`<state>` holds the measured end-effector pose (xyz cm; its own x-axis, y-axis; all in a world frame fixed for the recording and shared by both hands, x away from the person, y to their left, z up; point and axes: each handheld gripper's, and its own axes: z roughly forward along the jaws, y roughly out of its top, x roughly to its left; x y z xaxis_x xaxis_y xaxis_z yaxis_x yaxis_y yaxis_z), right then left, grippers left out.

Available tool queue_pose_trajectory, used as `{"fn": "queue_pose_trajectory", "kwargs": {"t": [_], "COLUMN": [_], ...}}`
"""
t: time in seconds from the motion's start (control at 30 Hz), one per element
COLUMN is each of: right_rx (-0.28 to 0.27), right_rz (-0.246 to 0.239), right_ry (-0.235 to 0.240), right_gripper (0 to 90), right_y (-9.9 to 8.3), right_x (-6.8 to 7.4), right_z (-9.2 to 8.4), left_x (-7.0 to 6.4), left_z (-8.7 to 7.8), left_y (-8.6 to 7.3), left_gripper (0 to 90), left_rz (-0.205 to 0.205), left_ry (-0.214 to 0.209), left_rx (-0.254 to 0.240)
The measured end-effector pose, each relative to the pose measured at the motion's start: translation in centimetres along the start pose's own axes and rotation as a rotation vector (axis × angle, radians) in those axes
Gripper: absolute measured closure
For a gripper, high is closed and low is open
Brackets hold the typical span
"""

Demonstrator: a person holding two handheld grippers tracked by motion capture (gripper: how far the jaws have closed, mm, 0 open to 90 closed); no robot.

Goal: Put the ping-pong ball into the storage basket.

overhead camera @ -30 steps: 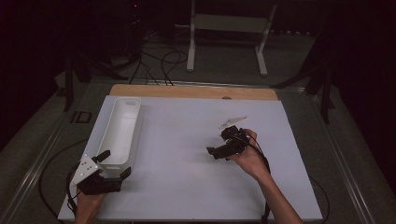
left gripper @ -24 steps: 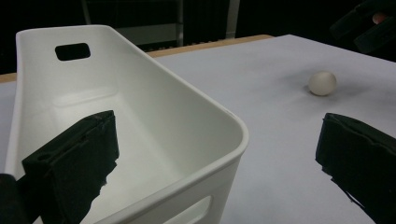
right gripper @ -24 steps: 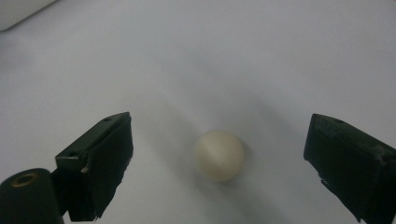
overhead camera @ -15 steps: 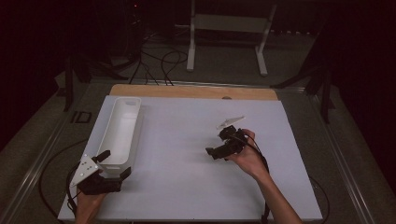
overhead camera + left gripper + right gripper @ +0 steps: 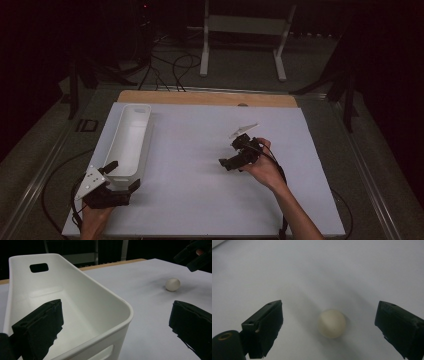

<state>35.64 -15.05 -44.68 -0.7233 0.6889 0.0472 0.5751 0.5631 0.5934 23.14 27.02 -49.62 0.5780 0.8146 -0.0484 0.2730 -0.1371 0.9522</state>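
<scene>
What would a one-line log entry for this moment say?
right gripper: open, jaws either side of ball, not touching | left gripper: open, astride bin end wall | ball on table

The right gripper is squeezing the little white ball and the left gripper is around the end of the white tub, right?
Not quite. The right gripper is open, its jaws standing apart on either side of the ball without touching it, as the right gripper view shows. The left gripper does straddle the end wall of the white tub.
</scene>
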Motion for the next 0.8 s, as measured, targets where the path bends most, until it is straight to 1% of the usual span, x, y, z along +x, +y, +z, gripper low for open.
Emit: {"fn": "queue_pose_trajectory", "kwargs": {"t": [0.5, 0.53, 0.57, 0.8], "right_rx": [0.041, 0.043, 0.051, 0.078], "right_rz": [-0.002, 0.004, -0.002, 0.001], "right_ry": [-0.010, -0.010, -0.014, -0.024], "right_gripper": [7.6, 7.6, 7.6, 7.6], "right_y": [-0.2, -0.2, -0.2, -0.3], "right_x": [-0.2, -0.1, -0.1, -0.1], "right_z": [0.7, 0.7, 0.8, 1.3], "left_x": [0.0, 0.0, 0.0, 0.0], "left_z": [0.0, -0.1, -0.1, 0.0], "left_y": [0.0, 0.0, 0.0, 0.0], "left_gripper": [0.0, 0.0, 0.0, 0.0], "left_rz": [-0.001, -0.001, -0.001, -0.001], "left_ry": [0.000, 0.000, -0.001, 0.001], "left_rx": [0.001, 0.002, 0.002, 0.001]}}
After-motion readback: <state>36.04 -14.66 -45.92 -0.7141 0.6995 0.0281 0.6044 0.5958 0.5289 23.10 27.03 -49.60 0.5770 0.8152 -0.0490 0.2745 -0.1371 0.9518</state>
